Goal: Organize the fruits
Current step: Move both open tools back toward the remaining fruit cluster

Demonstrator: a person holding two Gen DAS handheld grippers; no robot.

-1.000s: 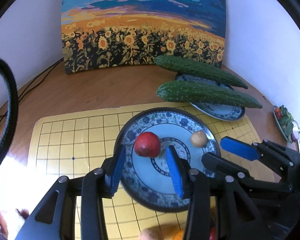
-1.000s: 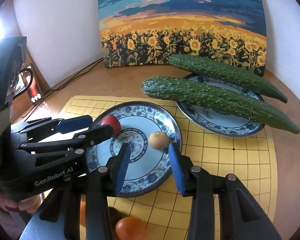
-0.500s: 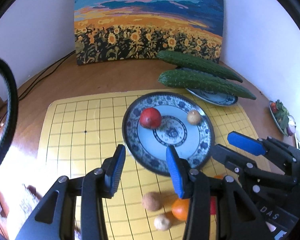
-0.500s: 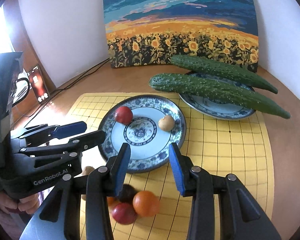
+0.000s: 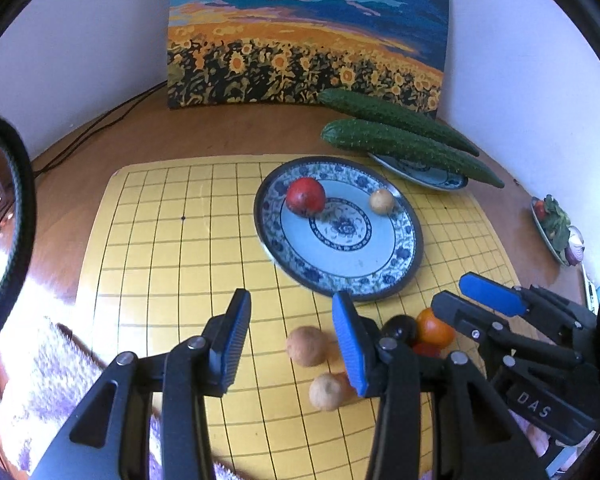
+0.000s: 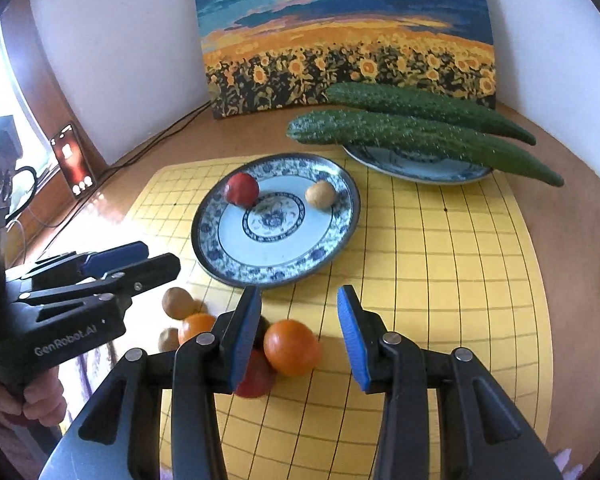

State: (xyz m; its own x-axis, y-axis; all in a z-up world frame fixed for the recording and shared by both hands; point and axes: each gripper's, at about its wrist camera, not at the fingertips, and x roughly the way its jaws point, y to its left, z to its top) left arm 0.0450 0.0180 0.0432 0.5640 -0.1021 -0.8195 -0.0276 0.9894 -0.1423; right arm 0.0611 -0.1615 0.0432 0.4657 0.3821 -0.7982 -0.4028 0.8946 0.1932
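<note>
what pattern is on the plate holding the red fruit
Blue-and-white floral round plate with a central medallion, clearest in the right wrist view.

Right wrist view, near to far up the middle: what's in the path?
Orange fruit → near plate → tan fruit on its far side → front cucumber → back cucumber → sunflower painting.
</note>
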